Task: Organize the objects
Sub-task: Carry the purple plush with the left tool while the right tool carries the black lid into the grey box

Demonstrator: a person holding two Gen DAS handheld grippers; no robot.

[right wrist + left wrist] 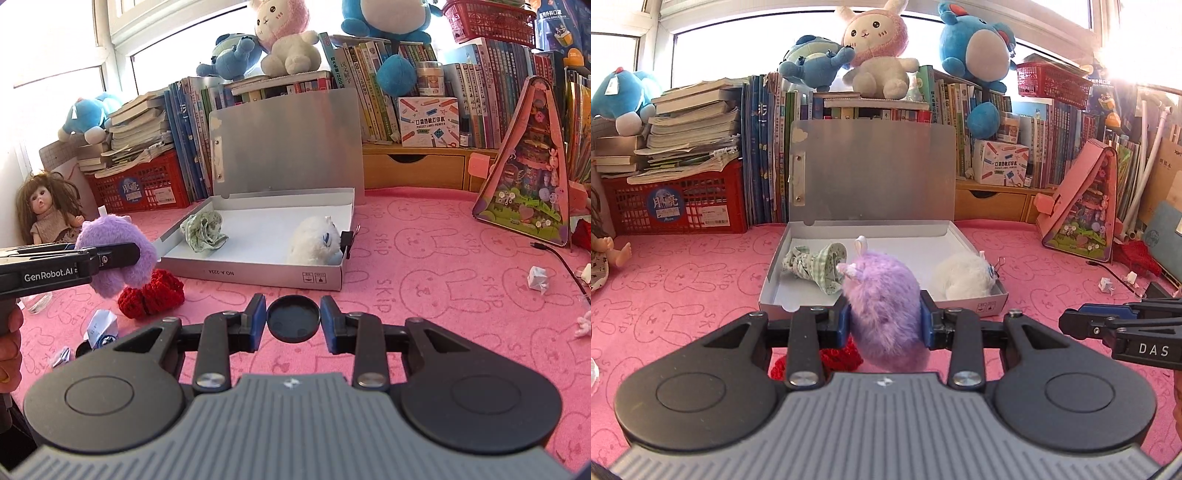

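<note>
My left gripper (884, 321) is shut on a purple fluffy plush (882, 299) and holds it above the mat, just in front of the open white box (775, 269). In the right wrist view the plush (114, 251) hangs at the left, above a red knitted item (153, 293). The box (258, 271) holds a green checked cloth (203, 229) and a white plush (314, 240). My right gripper (293, 319) is open, its jaws on either side of a black round lid (293, 318) lying on the mat; I cannot tell if they touch it.
A pink mat (424, 295) covers the table. Books, red crates (676, 206) and plush toys line the back. A doll (48, 210) sits at left, a pink triangular toy case (528, 173) at right. Small folded papers (537, 278) and a cable (554, 254) lie around.
</note>
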